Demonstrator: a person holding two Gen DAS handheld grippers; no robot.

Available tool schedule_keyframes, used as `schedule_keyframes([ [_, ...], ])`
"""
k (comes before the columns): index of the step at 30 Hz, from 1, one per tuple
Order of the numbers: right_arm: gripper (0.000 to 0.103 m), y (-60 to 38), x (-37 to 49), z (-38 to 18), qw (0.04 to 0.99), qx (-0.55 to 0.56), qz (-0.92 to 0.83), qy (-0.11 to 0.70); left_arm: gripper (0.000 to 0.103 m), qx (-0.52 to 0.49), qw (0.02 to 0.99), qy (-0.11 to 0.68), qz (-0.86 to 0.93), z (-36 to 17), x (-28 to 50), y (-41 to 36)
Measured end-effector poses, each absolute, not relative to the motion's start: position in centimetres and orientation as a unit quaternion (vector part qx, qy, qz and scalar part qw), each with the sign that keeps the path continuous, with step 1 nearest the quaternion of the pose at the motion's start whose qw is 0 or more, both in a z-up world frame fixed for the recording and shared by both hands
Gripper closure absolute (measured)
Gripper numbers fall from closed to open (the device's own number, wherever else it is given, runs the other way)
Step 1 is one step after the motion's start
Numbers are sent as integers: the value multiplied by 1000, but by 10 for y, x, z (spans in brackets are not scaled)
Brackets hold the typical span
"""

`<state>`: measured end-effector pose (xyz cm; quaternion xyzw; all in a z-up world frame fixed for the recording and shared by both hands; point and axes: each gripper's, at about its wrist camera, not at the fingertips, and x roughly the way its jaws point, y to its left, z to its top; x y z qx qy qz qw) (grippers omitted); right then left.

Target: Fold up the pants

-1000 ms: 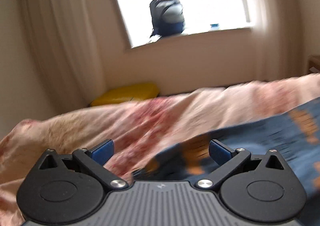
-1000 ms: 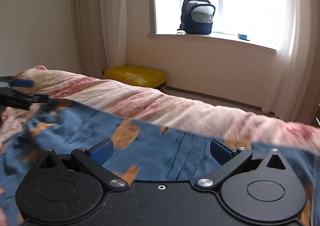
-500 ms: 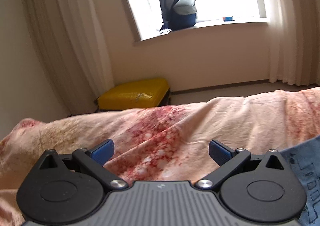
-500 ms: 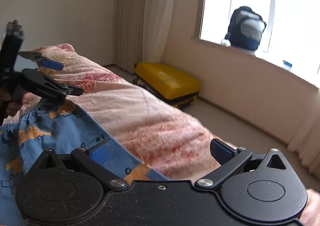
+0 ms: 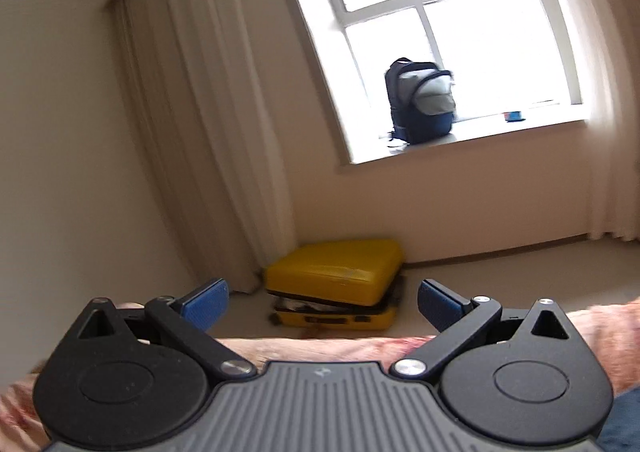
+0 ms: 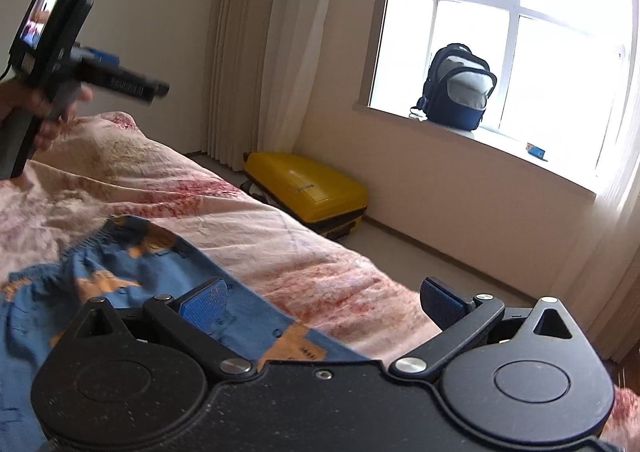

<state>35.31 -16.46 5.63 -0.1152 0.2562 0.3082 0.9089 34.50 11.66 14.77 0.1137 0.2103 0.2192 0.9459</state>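
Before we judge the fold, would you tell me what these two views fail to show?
- Pants: right wrist view, lower part hidden behind the right gripper; legs and fold state unseen.
- Pants in left wrist view: only a blue sliver at the bottom right edge.
- Left gripper: motion-blurred in the right wrist view.
- Small blue item on windowsill: too small to identify.

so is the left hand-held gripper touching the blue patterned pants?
Apart. Right wrist view shows the left hand-held gripper raised in the air, well above the blue patterned pants.
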Motion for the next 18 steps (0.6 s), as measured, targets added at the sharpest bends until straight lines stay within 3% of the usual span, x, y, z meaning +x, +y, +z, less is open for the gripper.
schedule_keyframes([
  [6,0,-167,351,64,904,-145,300,267,0,88,951,262,141,135,362,94],
  [13,1,-164,381,45,888,-149,337,275,0,48,976,202,59,161,399,99],
  [18,1,-156,416,14,836,-168,414,319,0,122,956,259,-61,105,406,128],
])
